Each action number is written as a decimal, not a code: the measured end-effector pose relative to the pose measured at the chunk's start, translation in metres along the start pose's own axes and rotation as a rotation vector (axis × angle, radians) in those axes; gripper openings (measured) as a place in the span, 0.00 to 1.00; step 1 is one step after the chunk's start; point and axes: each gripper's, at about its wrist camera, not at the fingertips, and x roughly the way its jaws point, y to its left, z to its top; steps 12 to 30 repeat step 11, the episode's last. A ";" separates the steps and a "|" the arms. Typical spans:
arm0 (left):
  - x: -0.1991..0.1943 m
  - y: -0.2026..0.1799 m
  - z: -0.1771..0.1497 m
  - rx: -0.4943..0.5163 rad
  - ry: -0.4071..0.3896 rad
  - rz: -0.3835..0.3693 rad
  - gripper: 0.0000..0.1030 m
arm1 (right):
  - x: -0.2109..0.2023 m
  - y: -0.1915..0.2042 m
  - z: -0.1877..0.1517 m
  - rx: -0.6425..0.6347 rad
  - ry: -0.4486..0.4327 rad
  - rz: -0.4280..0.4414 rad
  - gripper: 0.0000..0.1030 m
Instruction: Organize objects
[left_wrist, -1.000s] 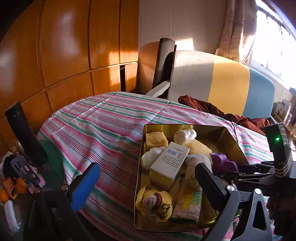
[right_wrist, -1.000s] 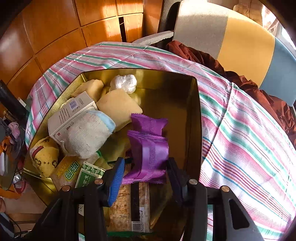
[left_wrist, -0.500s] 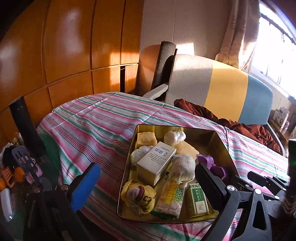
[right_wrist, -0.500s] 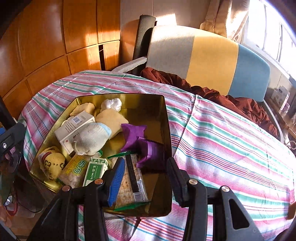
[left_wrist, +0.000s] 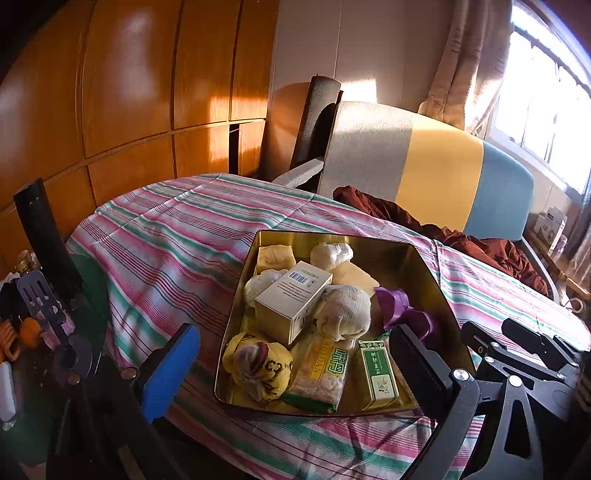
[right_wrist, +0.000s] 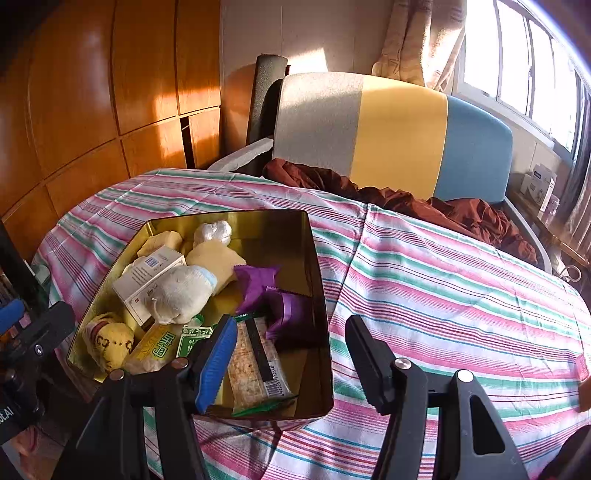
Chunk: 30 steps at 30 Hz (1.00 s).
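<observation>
My right tool (right_wrist: 288, 354) has just been opening, nothing between its jaws; my left tool (left_wrist: 295, 369) gapes empty too. The purple packets (right_wrist: 273, 295) lie inside the gold tin (right_wrist: 317, 280), against its right wall; bare striped bedcover (right_wrist: 443, 295) lies open rightward.

A gold metal tin (left_wrist: 424, 266) sits on a pink, green and white striped cloth (left_wrist: 177, 236). Inside lie a white cardboard box (left_wrist: 291, 301), a cream knitted sock (left_wrist: 345, 314), a purple foil packet (left_wrist: 397, 304) and a small green carton (left_wrist: 378, 371). The left gripper (left_wrist: 291, 360) stands with jaws wide apart, nothing between them.
</observation>
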 end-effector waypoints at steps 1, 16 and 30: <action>0.001 0.000 -0.001 -0.001 0.003 0.001 1.00 | 0.001 0.001 0.000 -0.001 0.003 0.003 0.60; 0.006 0.002 -0.005 0.010 -0.006 0.023 1.00 | 0.009 0.010 -0.002 -0.019 0.021 0.015 0.60; 0.006 0.002 -0.005 0.010 -0.006 0.023 1.00 | 0.009 0.010 -0.002 -0.019 0.021 0.015 0.60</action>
